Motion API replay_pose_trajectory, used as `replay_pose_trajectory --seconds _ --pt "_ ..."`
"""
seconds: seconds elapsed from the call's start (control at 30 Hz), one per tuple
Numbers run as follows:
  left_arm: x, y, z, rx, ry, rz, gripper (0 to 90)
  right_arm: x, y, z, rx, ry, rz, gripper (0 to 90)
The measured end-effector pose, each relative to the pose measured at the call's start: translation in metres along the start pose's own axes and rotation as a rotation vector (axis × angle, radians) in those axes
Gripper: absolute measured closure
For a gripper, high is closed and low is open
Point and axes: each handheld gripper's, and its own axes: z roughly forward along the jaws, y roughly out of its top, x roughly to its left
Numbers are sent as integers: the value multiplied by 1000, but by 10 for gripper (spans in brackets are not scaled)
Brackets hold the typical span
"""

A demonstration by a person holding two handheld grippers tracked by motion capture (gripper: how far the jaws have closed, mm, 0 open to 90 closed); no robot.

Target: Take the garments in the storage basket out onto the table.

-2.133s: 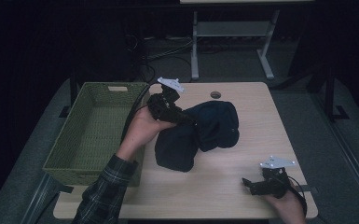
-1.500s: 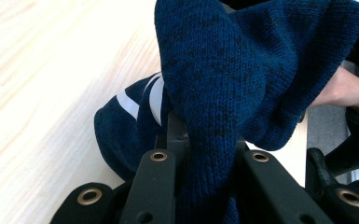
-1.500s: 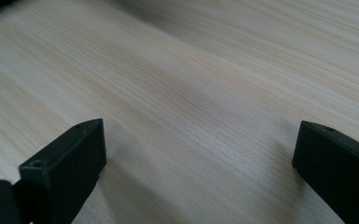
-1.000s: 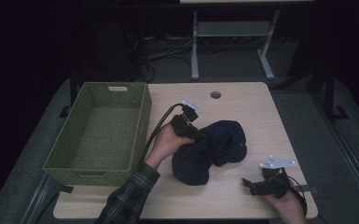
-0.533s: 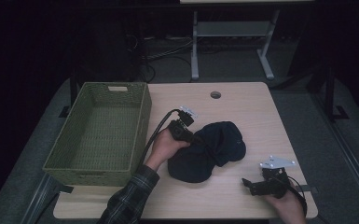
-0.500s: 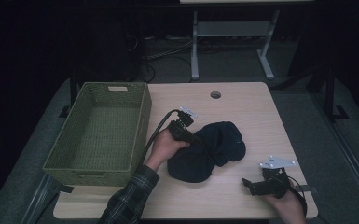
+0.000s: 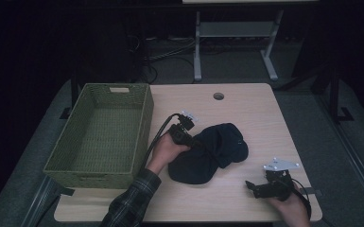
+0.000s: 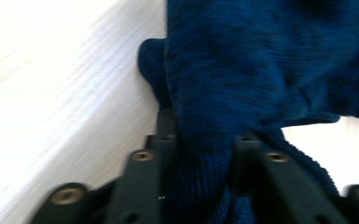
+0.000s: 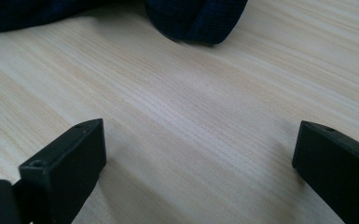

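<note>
High view: your left gripper (image 7: 195, 142) rests on the dark knit garment (image 7: 212, 151), bunched at centre frame beside the woven basket (image 7: 101, 137). Its jaws have just been opening, a soft ribbed fold between them; you seem to be releasing. Next, regrip. Your right gripper (image 7: 251, 186) is spread, empty, on the pale wood table (image 7: 246, 109).

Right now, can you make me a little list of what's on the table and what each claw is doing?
Table: light wooden table with a small round hole near the far edge
Cloth: dark blue knitted cloth lying bunched in the middle of the table
Basket: green woven basket on the left side, nothing in it
Left claw: left claw has a fold of the cloth between its jaws, which have just been opening
Right claw: right claw open, low over bare wood, apart from the cloth
</note>
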Motion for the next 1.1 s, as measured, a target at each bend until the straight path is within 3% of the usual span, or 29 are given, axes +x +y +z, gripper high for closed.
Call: replay_pose_trajectory --seconds 0.1,0.17,0.23,0.33,0.6,0.77,0.9,0.97,1.0,1.1 --pt "0 0 -4 -4 15 -4 519 0 0 0 0 1 -1 25" --pt "-2 0 -10 -7 40 0 477 0 0 0 0 1 -1 24" --pt "-8 0 -20 -15 67 18 376 0 0 0 0 1 -2 25" --pt "-17 -1 -32 -42 102 45 335 0 0 0 0 1 -2 25" --pt "-34 -4 -62 -117 113 77 281 0 0 0 0 1 -1 25" --pt "-47 -12 -77 -139 120 96 407 0 0 0 0 1 -2 25" --pt "-55 -24 -86 -142 102 116 630 0 0 0 0 1 -2 24" --pt "-57 -29 -87 -138 88 120 668 0 0 0 2 3 2 25" --pt "-59 -32 -87 -135 81 122 765 0 0 0 -1 2 -3 24" --pt "-63 -43 -82 -118 75 134 822 0 0 0 0 0 -3 24"
